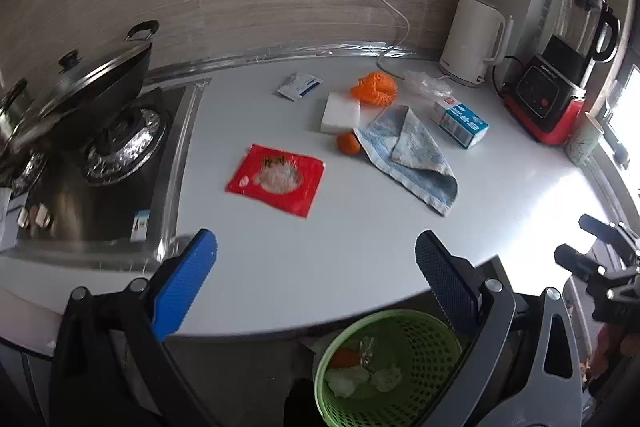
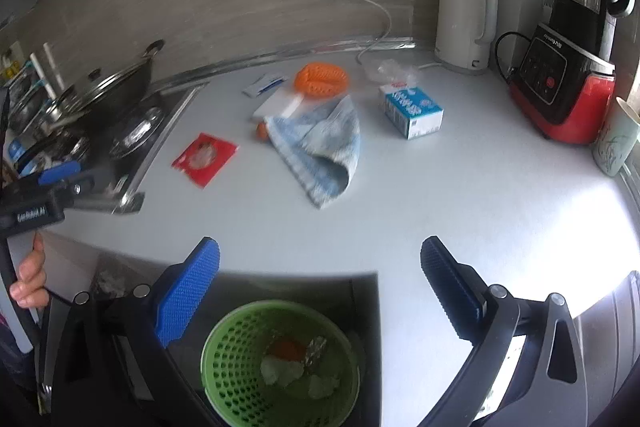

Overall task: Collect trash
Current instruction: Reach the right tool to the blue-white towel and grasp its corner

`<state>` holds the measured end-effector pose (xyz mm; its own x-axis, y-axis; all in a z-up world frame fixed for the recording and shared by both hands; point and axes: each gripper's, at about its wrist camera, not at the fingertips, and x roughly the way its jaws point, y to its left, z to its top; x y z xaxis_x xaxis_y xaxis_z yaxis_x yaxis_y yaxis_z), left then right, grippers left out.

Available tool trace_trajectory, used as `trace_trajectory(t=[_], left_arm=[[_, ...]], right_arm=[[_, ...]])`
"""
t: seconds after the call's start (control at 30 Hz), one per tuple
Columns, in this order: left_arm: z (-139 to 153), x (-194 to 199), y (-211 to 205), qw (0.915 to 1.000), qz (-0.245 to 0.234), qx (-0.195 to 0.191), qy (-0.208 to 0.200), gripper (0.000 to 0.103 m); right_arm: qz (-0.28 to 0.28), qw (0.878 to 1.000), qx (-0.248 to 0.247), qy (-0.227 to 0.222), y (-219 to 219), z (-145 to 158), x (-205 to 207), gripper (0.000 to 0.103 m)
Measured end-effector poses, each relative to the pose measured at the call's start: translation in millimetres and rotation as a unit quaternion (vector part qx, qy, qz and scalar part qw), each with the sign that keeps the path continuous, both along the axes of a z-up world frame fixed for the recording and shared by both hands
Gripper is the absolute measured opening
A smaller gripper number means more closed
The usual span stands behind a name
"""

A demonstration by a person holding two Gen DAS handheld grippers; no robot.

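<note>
A smooth, matt white countertop (image 1: 360,247) is seen. The green basket (image 2: 240,355) is perforated plastic; the red packet (image 1: 276,179) glossy film; the blue towel (image 1: 408,155) rough cloth; the burner ring (image 1: 124,151) crinkled foil.

I see lots of bare tabletop (image 2: 460,195) on my near right; the towel (image 2: 320,155) and red packet (image 2: 205,158) block the middle.

Daylight glare from right washes out countertop (image 1: 520,195) — fisheye bends edges, slight motion blur throughout.
</note>
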<state>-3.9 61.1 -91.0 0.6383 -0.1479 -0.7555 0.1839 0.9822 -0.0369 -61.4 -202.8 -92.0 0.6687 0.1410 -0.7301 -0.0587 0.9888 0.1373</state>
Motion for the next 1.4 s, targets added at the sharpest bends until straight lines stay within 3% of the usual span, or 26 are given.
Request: trace_trajectory(t=[0.37,0.87,1.3,1.37,1.4], left_arm=[[-35,78,18,0.9996,-0.017,-0.002,0.022,0.095],[-121,175,36,0.9956,-0.017,-0.01,0.091,0.095],[-142,190,25,0.9917,-0.039,-0.015,0.122,0.095],[-144,191,24,0.9912,-0.039,-0.016,0.126,0.095],[-146,192,23,0.991,-0.039,-0.013,0.127,0.095]], right_arm=[[-0.024,0.999,-0.018,0.018,19,-19,83,0.1],[-0.053,0.994,-0.041,0.081,33,-96,191,0.1],[-0.055,0.992,-0.053,0.1,38,-121,222,0.1],[-0.052,0.992,-0.061,0.102,40,-124,224,0.094],[-0.049,0.991,-0.063,0.105,40,-125,225,0.085]])
